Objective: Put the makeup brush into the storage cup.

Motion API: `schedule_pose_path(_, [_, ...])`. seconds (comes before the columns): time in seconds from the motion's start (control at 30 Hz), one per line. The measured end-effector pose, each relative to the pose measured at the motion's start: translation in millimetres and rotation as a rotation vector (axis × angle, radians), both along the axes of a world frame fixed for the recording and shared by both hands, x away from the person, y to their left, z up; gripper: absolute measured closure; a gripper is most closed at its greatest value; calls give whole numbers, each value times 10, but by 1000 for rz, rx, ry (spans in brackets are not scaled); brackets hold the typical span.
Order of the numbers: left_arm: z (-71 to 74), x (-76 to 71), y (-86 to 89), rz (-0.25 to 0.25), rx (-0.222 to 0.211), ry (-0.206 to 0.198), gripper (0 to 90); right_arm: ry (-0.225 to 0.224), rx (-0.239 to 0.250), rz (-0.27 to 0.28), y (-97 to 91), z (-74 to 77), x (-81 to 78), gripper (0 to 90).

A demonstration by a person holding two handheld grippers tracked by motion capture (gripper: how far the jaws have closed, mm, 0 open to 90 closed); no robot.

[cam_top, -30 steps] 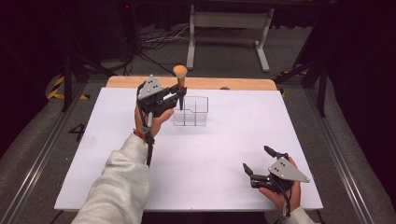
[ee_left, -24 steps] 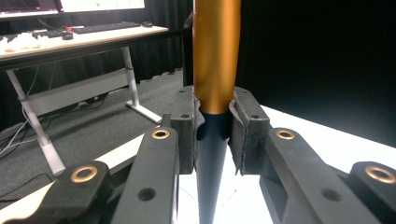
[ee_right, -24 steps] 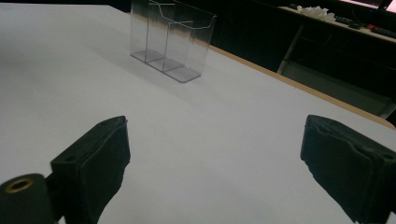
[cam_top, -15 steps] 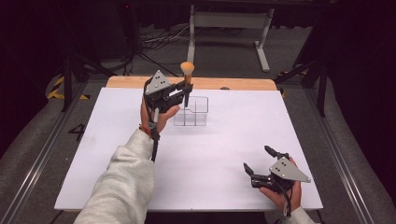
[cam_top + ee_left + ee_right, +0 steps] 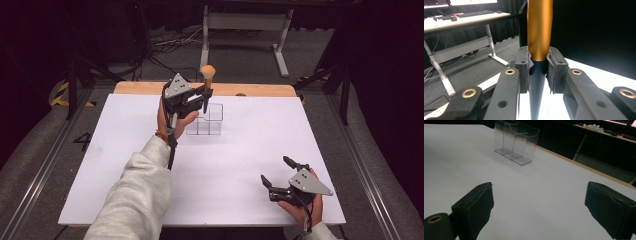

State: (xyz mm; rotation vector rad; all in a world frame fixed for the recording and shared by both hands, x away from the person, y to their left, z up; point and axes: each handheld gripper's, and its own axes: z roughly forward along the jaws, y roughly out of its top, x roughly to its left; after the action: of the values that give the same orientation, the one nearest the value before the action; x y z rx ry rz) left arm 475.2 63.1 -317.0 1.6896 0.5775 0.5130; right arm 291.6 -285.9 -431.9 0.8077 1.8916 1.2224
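A make-up brush (image 5: 207,73) with an orange tuft, gold ferrule and dark handle stands upright in my left gripper (image 5: 204,98), which is shut on it just above the clear acrylic organizer (image 5: 207,125). In the left gripper view the pads (image 5: 554,67) press the brush (image 5: 540,30) where the gold ferrule meets the dark handle, and my left gripper (image 5: 539,68) points out over the table's far edge. My right gripper (image 5: 275,170) rests at the near right of the white table, open and with nothing in it. The right gripper view looks across the table at the organizer (image 5: 515,141) between its wide-apart jaws (image 5: 539,207).
The white tabletop (image 5: 115,155) has a wooden strip (image 5: 255,90) along its far edge. Beyond it stand a white desk frame (image 5: 240,22) and cables on the grey floor. Metal rails (image 5: 45,170) run along both sides of the table.
My left gripper has carried the brush to the right and slightly up, from left of the organizer to above its back left part. The right gripper has stayed put.
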Motion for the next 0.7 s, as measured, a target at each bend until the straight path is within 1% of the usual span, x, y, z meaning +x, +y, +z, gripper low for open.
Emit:
schedule_pose_path(0.53, [-43,85,-84,-5,5,7,740,0,5,4,-8,3,-3,92])
schedule_pose_path(0.67, [-52,106,-122,-11,2,4,740,0,6,2,-19,3,-9,92])
schedule_pose_path(0.7, [-57,108,-140,-12,0,9,740,-2,10,1,-25,8,-10,92])
